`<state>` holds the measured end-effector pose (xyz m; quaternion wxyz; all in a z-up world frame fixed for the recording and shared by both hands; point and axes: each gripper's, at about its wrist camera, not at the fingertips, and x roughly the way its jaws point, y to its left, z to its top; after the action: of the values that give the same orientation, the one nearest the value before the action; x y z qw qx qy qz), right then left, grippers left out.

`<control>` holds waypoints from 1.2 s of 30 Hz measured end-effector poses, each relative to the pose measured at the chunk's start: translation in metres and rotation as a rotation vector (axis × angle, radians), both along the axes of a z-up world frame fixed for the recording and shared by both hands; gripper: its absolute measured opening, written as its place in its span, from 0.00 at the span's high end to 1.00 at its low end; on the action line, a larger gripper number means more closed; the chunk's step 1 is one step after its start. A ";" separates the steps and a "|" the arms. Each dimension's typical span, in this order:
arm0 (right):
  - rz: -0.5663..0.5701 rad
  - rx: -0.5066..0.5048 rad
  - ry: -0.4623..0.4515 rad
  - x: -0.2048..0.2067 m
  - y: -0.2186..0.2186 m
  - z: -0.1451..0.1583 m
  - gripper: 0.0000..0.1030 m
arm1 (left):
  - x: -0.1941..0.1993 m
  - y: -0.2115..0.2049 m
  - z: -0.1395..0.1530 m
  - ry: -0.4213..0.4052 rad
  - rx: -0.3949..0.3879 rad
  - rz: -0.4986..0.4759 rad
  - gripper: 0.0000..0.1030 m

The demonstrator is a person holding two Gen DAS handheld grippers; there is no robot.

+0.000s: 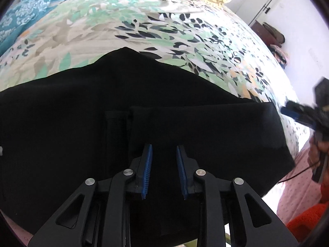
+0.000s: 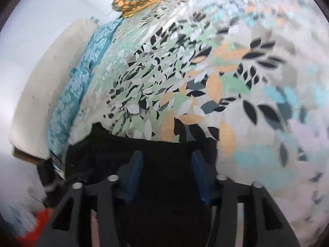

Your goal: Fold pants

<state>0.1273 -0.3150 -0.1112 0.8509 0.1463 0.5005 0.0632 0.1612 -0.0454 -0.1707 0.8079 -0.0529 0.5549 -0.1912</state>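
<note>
Left hand-held gripper, blue ribbed pads a little apart and gripping nothing, hovers over the black fabric pants, which lie flattened on the leaf-printed bedspread near its edge. Right gripper, jaws wide and empty, points at the garment's far end, probably placed for the next fold.

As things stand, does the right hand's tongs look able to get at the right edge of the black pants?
Probably yes. The right tongs stand open above the black pants, whose right edge lies flat and uncovered on the leafy bedspread.
</note>
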 end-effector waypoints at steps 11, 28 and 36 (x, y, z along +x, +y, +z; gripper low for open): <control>0.321 -0.566 0.026 -0.092 0.089 -0.014 0.03 | 0.001 0.002 0.000 0.005 -0.003 0.011 0.75; 0.021 -0.597 0.250 -0.084 0.041 -0.035 0.04 | 0.004 0.009 -0.009 0.042 -0.032 0.004 0.94; 0.193 -0.521 0.298 -0.097 0.035 -0.023 0.04 | 0.002 0.013 -0.005 0.056 -0.053 0.012 0.94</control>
<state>0.0299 -0.2797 -0.1342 0.7670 -0.1172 0.6307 -0.0091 0.1633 -0.0320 -0.1761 0.7914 -0.0831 0.5719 -0.1993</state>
